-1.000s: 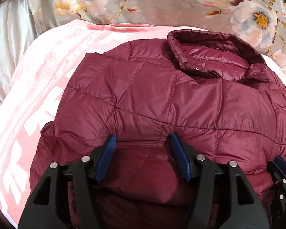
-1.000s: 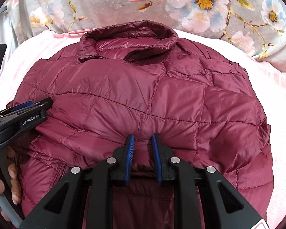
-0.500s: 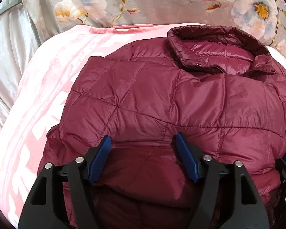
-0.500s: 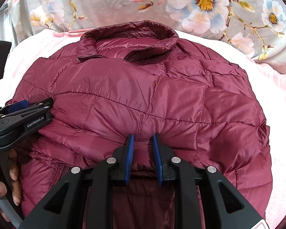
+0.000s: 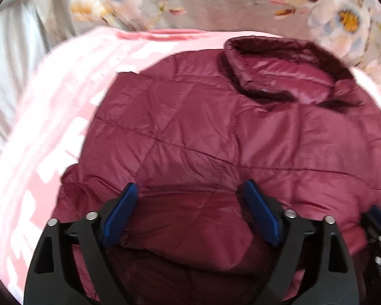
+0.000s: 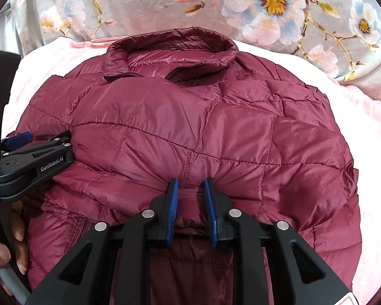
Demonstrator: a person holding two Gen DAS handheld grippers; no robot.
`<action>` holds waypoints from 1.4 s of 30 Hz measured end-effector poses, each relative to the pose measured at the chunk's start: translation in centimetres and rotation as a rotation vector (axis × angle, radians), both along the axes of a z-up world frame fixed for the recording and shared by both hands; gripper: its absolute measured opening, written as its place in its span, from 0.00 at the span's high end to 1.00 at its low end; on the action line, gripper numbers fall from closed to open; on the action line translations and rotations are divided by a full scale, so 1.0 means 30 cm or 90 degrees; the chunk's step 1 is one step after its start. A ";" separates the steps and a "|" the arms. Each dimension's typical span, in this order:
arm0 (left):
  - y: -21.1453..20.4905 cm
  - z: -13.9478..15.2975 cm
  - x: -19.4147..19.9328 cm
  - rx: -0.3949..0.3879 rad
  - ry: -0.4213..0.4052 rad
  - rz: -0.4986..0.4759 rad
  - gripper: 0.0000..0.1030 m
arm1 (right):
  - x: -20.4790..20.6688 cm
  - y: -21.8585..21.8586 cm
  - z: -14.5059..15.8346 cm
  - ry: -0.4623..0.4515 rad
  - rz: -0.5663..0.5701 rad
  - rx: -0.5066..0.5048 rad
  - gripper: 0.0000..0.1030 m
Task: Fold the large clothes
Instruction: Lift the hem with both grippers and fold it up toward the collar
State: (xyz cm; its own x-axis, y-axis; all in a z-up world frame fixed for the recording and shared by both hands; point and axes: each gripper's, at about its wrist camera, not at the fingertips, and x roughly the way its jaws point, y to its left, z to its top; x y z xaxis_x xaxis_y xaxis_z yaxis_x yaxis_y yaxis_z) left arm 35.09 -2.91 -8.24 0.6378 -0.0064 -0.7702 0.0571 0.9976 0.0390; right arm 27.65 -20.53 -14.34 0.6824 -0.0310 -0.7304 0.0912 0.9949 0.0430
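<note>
Your maroon quilted jacket (image 6: 190,132) lies on the pink blanket (image 5: 63,96), collar (image 6: 172,50) at the far side from both grippers, hem half already turned up over the body; the fold edge sits directly ahead of your fingertips.

Left gripper (image 5: 190,211): jaws spread wide, nothing between the pads; it rests released just above the folded edge; this view is motion-blurred, so contact with the fabric cannot be confirmed.

Right gripper (image 6: 189,203): jaws narrowed on a ridge of jacket fabric that passes between the blue pads; judge it as grasping the folded edge, though the pads are not fully closed together. To its left you see the left gripper's body (image 6: 33,162) and your hand (image 6: 5,241) lying over the jacket's near-left part.

Step in hand, by judgement: setting down the bottom-to-collar fold; the bulk of the fold appears done.

Next move calls for: release the right grip without dragging the slippery shell back; press the puffed layers flat ahead of both grippers; then take hold at the edge beside either gripper for a crosswise fold; expect the padding to spring open.
</note>
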 end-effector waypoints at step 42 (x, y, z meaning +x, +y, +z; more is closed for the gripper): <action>-0.186 -0.024 0.319 -0.038 -0.008 -0.106 0.67 | 0.366 -0.172 0.083 0.003 -0.031 0.043 0.91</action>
